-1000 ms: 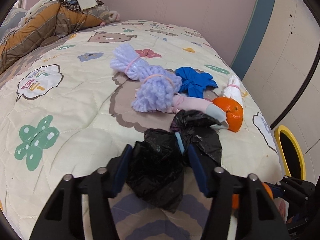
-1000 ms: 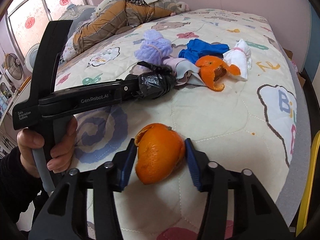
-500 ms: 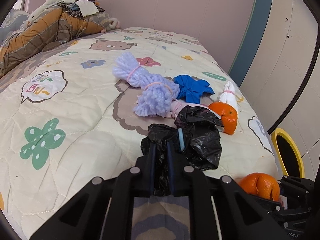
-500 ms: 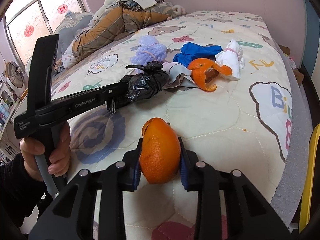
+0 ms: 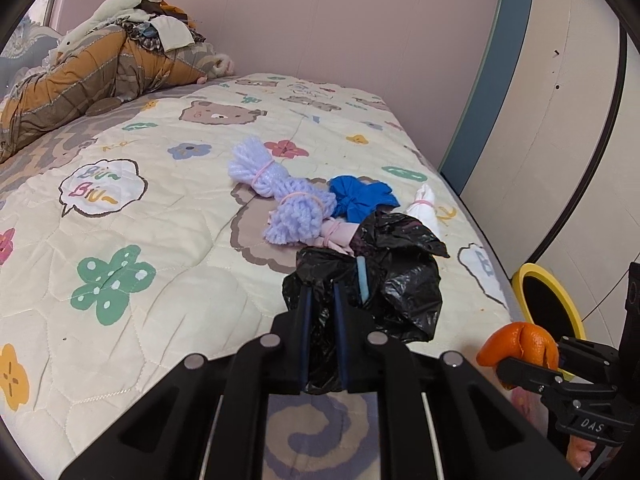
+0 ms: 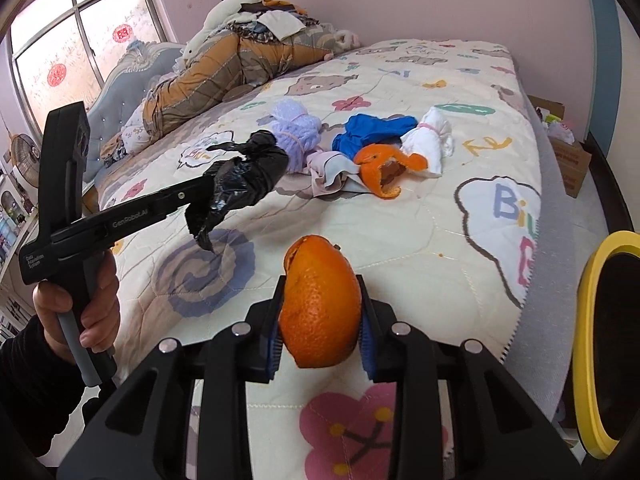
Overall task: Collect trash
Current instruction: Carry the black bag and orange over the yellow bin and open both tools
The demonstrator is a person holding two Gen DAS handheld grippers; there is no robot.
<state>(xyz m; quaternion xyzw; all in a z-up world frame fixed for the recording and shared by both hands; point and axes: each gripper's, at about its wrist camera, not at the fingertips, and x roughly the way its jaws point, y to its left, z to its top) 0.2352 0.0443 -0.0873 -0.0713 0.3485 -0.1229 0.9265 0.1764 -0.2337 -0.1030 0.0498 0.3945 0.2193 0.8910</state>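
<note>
Left wrist view: the left gripper (image 5: 320, 332) reaches level over the quilted bed (image 5: 160, 208), jaws pinched on a crinkled black plastic bag (image 5: 384, 280); right wrist view: the right gripper (image 6: 320, 332) clamps a dimpled, hollow orange peel (image 6: 320, 304) above the bed's edge; another torn peel (image 6: 378, 168) lies among cloth bundles.

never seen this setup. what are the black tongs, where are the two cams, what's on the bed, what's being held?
No robot: a person holds a handheld two-finger gripper in each hand, and a fisheye camera on each looks forward along its jaws. The left wrist view shows the left gripper shut on a crumpled black plastic bag. The right wrist view shows the right gripper shut on an orange peel, with the left one visible from the side. On the quilt lie a second orange peel, a lilac yarn bundle, a blue cloth and a tied white cloth. A yellow-rimmed bin stands beside the bed.
</note>
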